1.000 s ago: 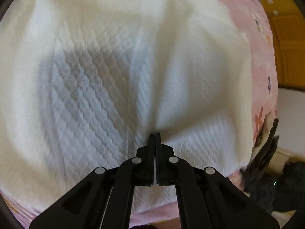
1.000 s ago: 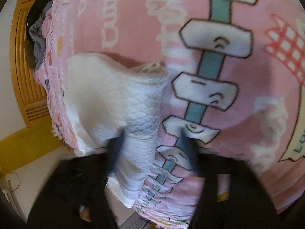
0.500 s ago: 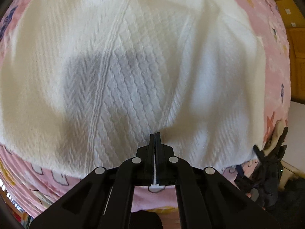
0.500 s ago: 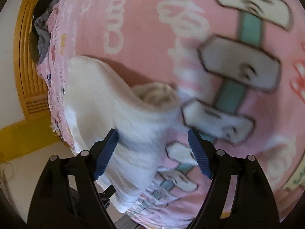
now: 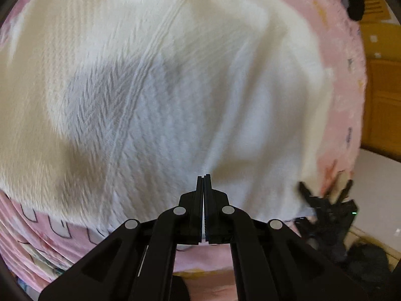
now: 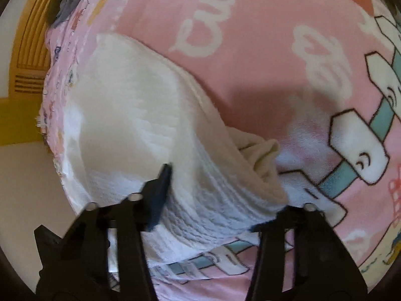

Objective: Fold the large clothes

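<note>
A white textured knit garment [image 5: 150, 87] lies spread on a pink patterned blanket [image 5: 343, 87]. My left gripper [image 5: 203, 178] is shut with its tips over the garment's near part; whether cloth is pinched between them I cannot tell. In the right wrist view the same garment [image 6: 130, 115] lies folded in a thick bundle, with a rolled cuff [image 6: 260, 158] at its right end. My right gripper [image 6: 220, 190] is open, its fingers straddling the bundle's near end; the right fingertip is hidden under the cloth.
The pink blanket [image 6: 275, 50] with white lettering and cartoon shapes covers the bed. A yellow wooden bed frame [image 6: 27, 57] and dark clothes [image 6: 67, 2] are at the far left edge. The other gripper [image 5: 328, 208] shows dark at the garment's right edge. Pale floor [image 5: 376, 183] lies beyond.
The right gripper has moved forward and down over the folded bundle, its fingers now around it. The left gripper stays shut and has shifted little; the view is blurred by motion.
</note>
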Tool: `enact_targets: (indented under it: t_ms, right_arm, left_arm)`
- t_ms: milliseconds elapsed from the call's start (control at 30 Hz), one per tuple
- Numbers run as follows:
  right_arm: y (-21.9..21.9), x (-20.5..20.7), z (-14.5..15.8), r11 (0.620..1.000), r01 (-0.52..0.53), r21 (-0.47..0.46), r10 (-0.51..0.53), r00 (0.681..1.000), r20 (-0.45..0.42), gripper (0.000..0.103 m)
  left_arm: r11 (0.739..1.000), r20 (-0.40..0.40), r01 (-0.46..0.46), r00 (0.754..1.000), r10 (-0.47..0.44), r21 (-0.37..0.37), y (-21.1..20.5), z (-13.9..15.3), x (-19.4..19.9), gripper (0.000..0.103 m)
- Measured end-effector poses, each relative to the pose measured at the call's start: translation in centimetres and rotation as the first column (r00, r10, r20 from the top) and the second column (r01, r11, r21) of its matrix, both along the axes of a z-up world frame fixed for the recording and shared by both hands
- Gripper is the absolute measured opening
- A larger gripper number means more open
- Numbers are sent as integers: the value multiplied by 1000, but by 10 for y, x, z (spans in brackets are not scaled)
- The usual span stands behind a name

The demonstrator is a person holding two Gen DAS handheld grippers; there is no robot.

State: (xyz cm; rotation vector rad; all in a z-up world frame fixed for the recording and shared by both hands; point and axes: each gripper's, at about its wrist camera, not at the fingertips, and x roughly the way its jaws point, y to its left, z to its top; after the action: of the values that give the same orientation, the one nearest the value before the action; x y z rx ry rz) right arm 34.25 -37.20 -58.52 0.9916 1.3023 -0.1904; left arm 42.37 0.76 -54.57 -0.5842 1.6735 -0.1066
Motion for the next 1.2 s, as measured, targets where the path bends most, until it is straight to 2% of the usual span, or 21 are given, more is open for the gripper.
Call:
enact_targets:
  t_ms: [100,200,267,367,433,567,733,833,933,1000,1067,1200]
  right_arm:
    - [-1,2,5,1000,-1,11,1,1000,1,36]
    - [3,2,12,1000,-16,8,16,1000,9,32]
    - [4,1,17,1000,-10,17,10,1000,13,31]
    - [13,5,27,999,-34,5,34,999,25,30]
    - [20,8,34,999,-51,-12,52,998,28,29]
    - [30,18,50,997,-74,-18,75,996,55,26]
    - [59,36,81,978,-184,-98,193,976,96,24]
    - [85,46,98,952,-266,-152,283,954,103,23]
    - [102,54,112,939,-304,-161,324,939,113,23]
    - [113,59,120,929,-326,-175,347,931,111,22]
    - [125,64,130,919,-348,-186,371,922,112,22]
    - [151,76,149,899,-389,-201,415,903,109,22]
  left_arm:
    - [1000,0,7,1000,-7,-30,-6,9,0,1]
    - [999,-35,40,999,-40,12,-11,-5,0,1]
    - [1000,-87,-11,996,10,-9,-6,-29,0,1]
    - [993,-117,-105,988,99,-46,4,-56,-1,2]
    - [987,-126,-144,983,135,-64,11,-63,-2,2]
    - [988,-92,-134,988,126,-76,23,-39,-12,1]
    - [985,-24,-161,987,159,-63,49,-1,-19,1]
    - [979,-11,-189,982,189,-80,73,4,-13,1]
    - [976,-29,-200,980,198,-92,87,-9,-4,1]
    - [984,-63,-168,984,165,-53,88,-31,5,1]
    - [987,-91,-150,985,145,-57,86,-49,8,1]
    - [975,-152,-174,976,153,-139,111,-60,12,1]
